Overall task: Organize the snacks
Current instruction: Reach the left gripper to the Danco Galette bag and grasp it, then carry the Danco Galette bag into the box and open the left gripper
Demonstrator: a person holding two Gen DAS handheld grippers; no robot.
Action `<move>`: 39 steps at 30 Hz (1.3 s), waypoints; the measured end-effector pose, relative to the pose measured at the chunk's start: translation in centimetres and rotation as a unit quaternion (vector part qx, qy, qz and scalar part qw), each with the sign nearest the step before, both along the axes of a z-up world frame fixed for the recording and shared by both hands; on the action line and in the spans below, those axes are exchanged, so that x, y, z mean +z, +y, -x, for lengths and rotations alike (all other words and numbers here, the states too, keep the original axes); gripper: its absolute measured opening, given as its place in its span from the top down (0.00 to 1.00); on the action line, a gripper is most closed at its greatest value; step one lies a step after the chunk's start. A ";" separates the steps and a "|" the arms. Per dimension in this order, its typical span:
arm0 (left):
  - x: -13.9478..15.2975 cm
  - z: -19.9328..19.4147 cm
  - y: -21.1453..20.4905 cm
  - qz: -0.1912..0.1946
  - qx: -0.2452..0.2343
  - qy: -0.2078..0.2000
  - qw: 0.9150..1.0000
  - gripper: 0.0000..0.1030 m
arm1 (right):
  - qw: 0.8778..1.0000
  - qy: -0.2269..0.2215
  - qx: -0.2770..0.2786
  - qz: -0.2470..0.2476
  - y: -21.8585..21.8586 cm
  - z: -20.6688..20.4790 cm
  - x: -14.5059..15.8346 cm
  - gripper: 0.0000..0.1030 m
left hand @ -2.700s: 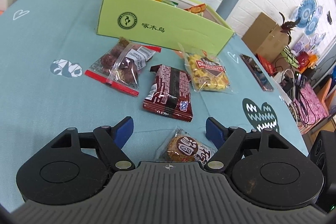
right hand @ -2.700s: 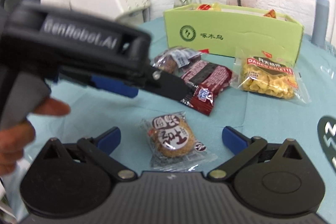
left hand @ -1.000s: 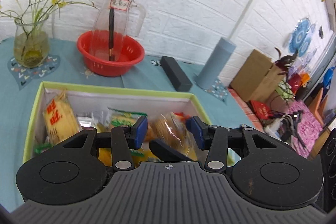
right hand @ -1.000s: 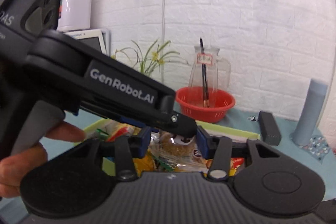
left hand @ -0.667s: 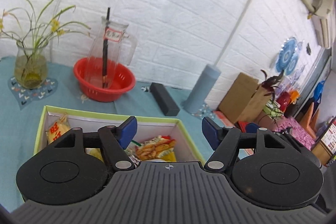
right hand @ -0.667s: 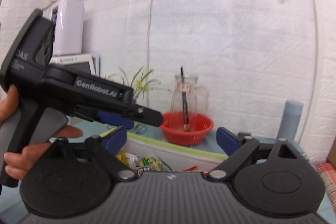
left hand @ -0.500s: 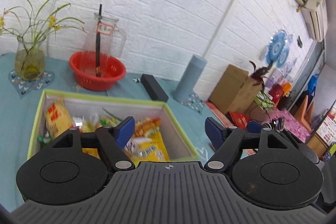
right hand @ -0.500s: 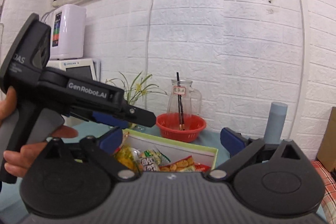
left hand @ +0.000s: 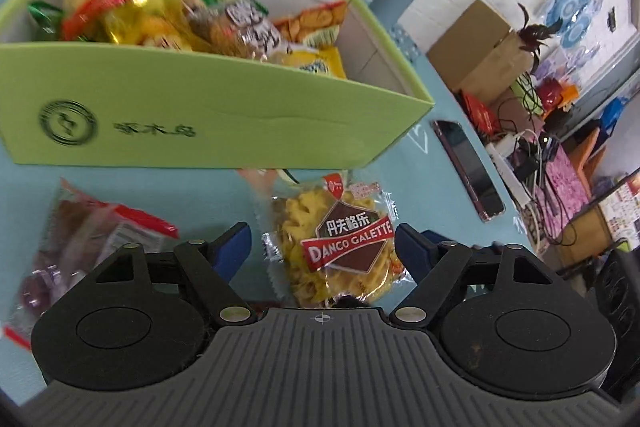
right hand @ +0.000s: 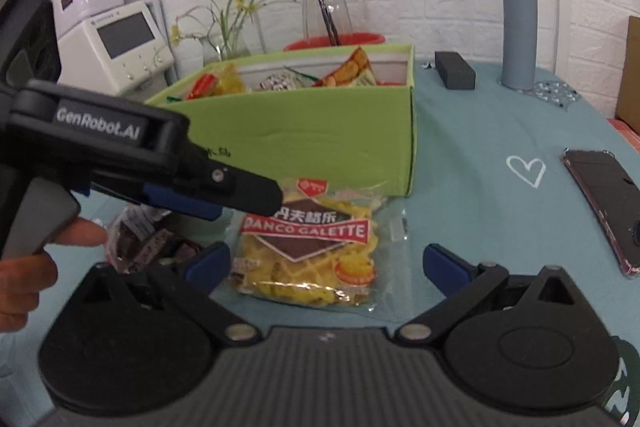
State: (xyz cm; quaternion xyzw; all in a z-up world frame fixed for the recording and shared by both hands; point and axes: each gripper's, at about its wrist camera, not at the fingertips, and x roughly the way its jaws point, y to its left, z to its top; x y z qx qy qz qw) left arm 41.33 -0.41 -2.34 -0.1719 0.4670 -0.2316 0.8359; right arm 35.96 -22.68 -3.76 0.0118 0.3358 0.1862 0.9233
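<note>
A clear packet of yellow Danco Galette wafers lies on the teal tablecloth just in front of the green snack box. My left gripper hovers over the packet. Its jaws are closing with the packet between the blue pads, which do not press on it. My right gripper stands wide open around the same packet from the near side. One of the left gripper's fingers reaches over the packet's top left corner. The box holds several snack packets.
A clear packet of dark plums lies left of the wafers, beside a dark wrapped snack. A phone lies at the right. Behind the box stand a grey cylinder, a black case and a jug in a red bowl.
Both grippers held a round biscuit packet over the box, opened, and let it go there. They have since come down to the table in front of the box, over the yellow wafer packet.
</note>
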 end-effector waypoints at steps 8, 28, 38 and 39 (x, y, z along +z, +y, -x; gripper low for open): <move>0.0 1.9 -1.9 -0.007 -0.037 0.005 0.999 0.58 | 1.000 0.009 0.004 -0.024 -0.8 1.1 0.3 0.00; -1.0 8.4 -5.4 -0.016 -0.040 -0.013 0.999 0.75 | 0.999 -0.024 0.006 0.026 -2.1 8.8 0.1 0.05; 5.4 5.9 -2.7 0.037 -0.012 -0.066 0.997 0.75 | 0.990 -0.130 0.007 0.053 -0.1 7.9 5.4 0.14; 6.5 4.9 -2.5 0.036 -0.007 -0.074 0.997 0.73 | 0.989 -0.140 0.011 0.053 0.2 7.1 6.3 0.14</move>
